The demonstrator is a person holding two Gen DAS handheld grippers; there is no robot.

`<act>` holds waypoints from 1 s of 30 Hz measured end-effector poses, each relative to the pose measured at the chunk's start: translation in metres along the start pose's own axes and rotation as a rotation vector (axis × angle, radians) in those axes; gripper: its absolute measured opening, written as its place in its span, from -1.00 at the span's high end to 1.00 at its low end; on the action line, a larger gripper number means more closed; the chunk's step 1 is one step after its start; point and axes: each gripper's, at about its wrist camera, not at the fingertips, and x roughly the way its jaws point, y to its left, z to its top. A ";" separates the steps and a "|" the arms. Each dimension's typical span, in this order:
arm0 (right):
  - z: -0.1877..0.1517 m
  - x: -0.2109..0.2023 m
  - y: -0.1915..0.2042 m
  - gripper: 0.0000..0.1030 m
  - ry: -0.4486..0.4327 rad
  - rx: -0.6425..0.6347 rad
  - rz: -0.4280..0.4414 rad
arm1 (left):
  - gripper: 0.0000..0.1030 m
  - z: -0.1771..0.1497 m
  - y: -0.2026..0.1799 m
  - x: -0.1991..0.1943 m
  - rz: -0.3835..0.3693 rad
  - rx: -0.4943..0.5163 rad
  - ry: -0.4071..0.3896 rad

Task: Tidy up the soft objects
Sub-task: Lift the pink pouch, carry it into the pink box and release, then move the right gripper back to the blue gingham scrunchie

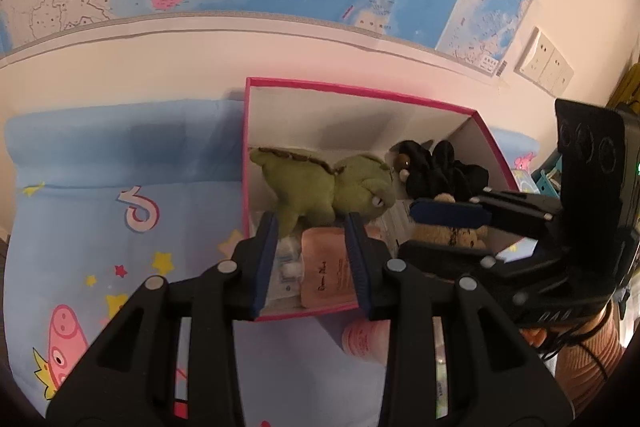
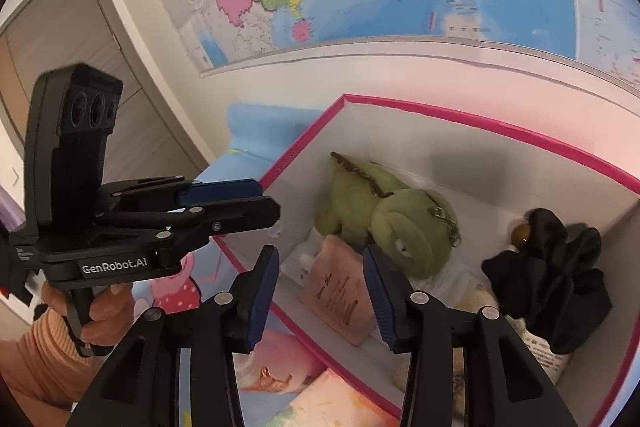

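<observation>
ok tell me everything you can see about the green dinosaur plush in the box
The green dinosaur plush is olive-green, soft and fuzzy, with a row of brown spikes along its back and tail and a white-and-dark eye. A small metal keychain hangs from it in the right wrist view. It lies inside the pink-rimmed box, tail toward the left wall, head beside the black fabric item. Its underside seems to rest on the pink pouch. Neither hand-held gripper touches it.

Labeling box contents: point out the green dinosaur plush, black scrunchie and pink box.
green dinosaur plush [image 1: 320,183]: left wrist view, on its body.
black scrunchie [image 2: 560,287]: right wrist view, on the gathered fabric.
pink box [image 1: 360,91]: left wrist view, on its far rim.
</observation>
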 end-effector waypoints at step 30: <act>-0.131 -0.128 0.027 -0.11 -0.077 0.032 0.090 | -0.05 -0.111 -0.056 -0.097 -0.050 0.095 -0.115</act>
